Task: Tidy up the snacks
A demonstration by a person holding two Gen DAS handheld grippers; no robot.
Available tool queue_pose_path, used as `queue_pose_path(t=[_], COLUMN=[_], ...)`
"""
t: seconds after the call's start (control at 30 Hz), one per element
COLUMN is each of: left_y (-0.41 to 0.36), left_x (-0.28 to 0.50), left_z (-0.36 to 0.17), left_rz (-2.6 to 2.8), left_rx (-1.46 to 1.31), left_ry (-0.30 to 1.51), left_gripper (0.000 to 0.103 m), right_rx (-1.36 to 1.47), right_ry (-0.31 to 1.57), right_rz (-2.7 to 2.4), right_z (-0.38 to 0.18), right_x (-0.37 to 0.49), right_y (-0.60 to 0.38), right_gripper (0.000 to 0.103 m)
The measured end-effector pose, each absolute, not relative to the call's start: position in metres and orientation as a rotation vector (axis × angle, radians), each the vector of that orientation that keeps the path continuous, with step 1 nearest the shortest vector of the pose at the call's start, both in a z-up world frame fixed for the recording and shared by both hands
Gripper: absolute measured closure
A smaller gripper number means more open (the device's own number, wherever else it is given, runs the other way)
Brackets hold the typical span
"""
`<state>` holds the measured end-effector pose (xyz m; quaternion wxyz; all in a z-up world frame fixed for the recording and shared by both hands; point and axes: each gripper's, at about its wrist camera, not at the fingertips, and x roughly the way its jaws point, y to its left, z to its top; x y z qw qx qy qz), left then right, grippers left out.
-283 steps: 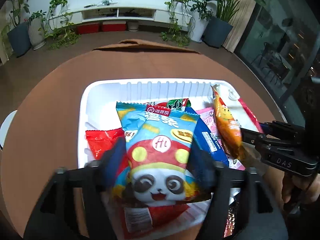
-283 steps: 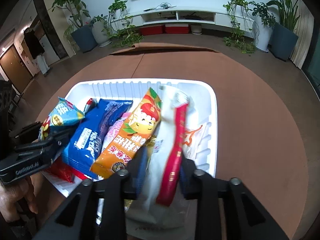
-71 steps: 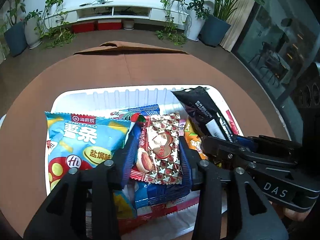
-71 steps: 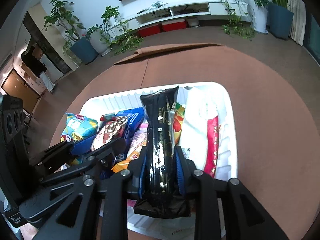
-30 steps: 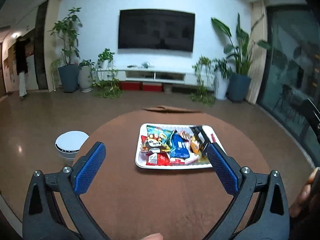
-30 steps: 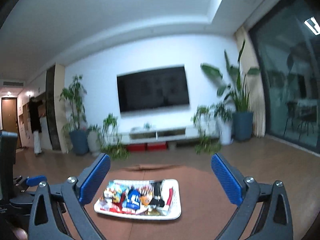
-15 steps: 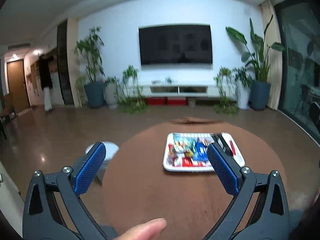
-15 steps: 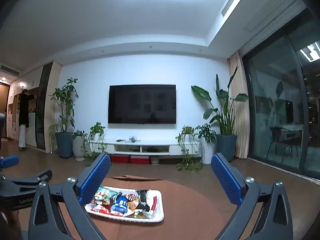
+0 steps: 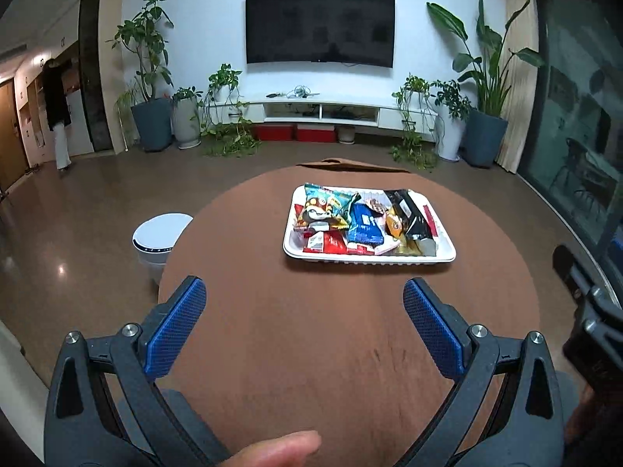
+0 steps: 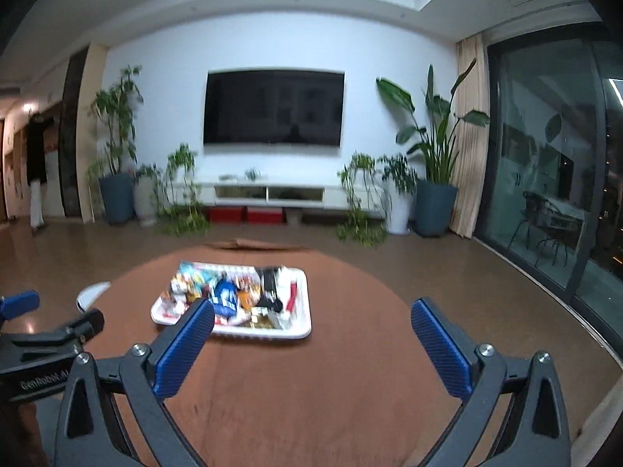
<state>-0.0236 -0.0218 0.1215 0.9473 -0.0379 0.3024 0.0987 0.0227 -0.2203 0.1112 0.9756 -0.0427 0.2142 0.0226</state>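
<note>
A white tray [image 9: 370, 257] sits on the round brown table [image 9: 311, 342], packed with snack packets: a panda chip bag [image 9: 323, 210], a blue packet [image 9: 365, 225] and a black packet [image 9: 412, 218]. The same tray [image 10: 300, 329] shows blurred in the right wrist view. My left gripper [image 9: 303, 323] hangs open well back from the tray, nothing between its blue pads [image 9: 175, 327]. My right gripper [image 10: 313, 346] is open too, empty, near the table's front. The right gripper's body shows at the left view's right edge.
A white round bin [image 9: 161, 235] stands on the floor left of the table. A fingertip [image 9: 280, 449] shows at the bottom. Beyond are a TV [image 9: 319, 27], a white low cabinet [image 9: 323, 111], potted plants, glass doors at right, and a person [image 9: 56, 113] far left.
Both grippers let go of their packets in the tray, opened wide and pulled back and up. In the last half second the left view swung so the tray sits closer to centre.
</note>
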Motion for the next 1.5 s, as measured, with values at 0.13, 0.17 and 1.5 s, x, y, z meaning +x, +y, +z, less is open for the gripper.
queue_pose_path(t=[0.13,0.17,1.5], left_y=[-0.02,-0.019,-0.018], left_x=[-0.016,-0.011,0.015], left_z=[0.111,0.109,0.083], left_rz=[0.201,0.198,0.17], left_rx=[-0.089,-0.089,-0.09], left_ry=[0.636,0.639,0.692], left_gripper=[0.0,0.0,0.0], right_rx=[-0.097,-0.103,-0.126], right_ry=[0.498,0.506,0.584], right_rz=[0.044,0.043,0.049], right_z=[0.098,0.096,0.082], right_x=[0.025,0.025,0.026], right_y=[-0.217,-0.216,-0.215], right_gripper=[0.0,0.0,0.0])
